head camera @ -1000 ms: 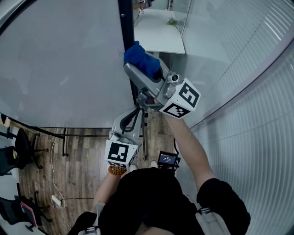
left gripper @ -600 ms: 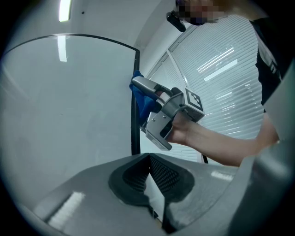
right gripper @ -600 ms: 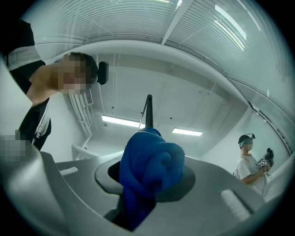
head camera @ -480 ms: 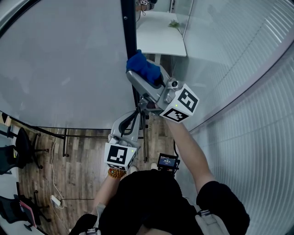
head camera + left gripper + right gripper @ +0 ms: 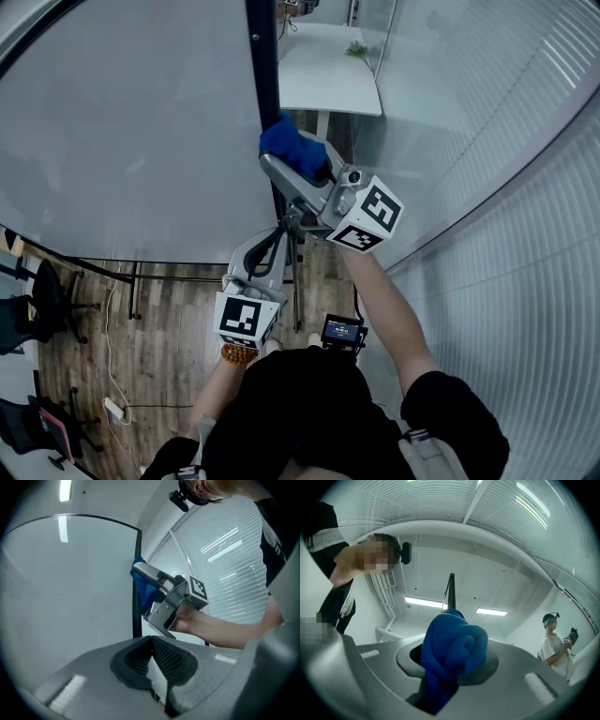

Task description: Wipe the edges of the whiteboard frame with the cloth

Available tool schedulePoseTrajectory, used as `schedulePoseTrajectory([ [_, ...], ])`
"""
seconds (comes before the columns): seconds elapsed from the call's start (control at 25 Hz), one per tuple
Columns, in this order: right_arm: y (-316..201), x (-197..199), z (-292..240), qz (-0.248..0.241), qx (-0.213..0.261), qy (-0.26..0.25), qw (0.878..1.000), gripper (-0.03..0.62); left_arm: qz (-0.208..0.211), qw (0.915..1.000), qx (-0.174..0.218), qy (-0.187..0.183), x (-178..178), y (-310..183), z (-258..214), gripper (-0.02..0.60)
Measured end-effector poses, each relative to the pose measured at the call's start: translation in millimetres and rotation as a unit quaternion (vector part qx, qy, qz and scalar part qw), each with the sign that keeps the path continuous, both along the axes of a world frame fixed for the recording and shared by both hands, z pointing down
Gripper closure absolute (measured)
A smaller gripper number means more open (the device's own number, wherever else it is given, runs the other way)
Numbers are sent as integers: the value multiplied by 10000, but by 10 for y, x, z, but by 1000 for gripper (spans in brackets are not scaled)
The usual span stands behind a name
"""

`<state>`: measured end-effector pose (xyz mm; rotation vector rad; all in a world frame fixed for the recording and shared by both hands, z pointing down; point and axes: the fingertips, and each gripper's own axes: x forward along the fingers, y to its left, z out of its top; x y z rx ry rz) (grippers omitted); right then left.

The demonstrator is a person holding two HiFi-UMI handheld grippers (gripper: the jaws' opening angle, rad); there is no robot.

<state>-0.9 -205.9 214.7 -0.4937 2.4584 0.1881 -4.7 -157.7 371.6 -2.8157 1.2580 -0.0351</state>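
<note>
Right gripper (image 5: 296, 157): clenched on the blue cloth (image 5: 451, 651); jaws held apart only by the bunched fabric, which bulges out past the tips and hangs down between them.
Cloth position: at the far end of the right gripper, against the right side of the whiteboard frame (image 5: 264, 84), the dark upright strip; appears to touch the strip, though the contact itself is not clearly resolved in the head view.
Left gripper (image 5: 151, 641): closed, jaw tips meeting, nothing gripped between the ribbed pads (image 5: 165, 656); held nearer the person than the right gripper, close beside the lower stretch of the frame, well apart from the cloth.
Whiteboard (image 5: 131, 141): pale grey panel, left of the frame strip, filling the left half of the head view.
Arms: right forearm (image 5: 384, 309) reaching far toward the frame; left hand tucked in near the body.
Surroundings: white desk (image 5: 328, 70) far beyond the frame; wooden floor (image 5: 159, 328) below the board; slatted wall (image 5: 525, 234) to the right; second person (image 5: 555, 646) standing at the right edge of the right gripper view.
</note>
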Motion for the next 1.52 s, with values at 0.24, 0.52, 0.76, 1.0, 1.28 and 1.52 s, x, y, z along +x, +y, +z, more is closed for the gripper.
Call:
schedulePoseTrajectory([
  [0.24,-42,9,122,-51,-21,20,10000,456,-38,10000,-22,-18,-7,-51,52,581],
  [0.52,-38,5,174,-107,-56,113,9999,456,-64,10000,-61,-40,-5,-49,22,581],
  [0.76,-43,-13,243,-146,-76,189,9997,456,-84,9999,-116,-81,-27,-64,42,581],
  [1.0,-33,-33,389,-150,-138,266,9994,456,-108,9997,-196,-69,-55,-37,137,581],
  [1.28,-10,-47,467,-175,-143,329,9992,456,-80,9996,-263,-102,-35,-29,163,581],
  [1.52,-18,-58,516,-175,-184,431,9987,456,-98,9993,-323,-139,-43,-25,119,581],
])
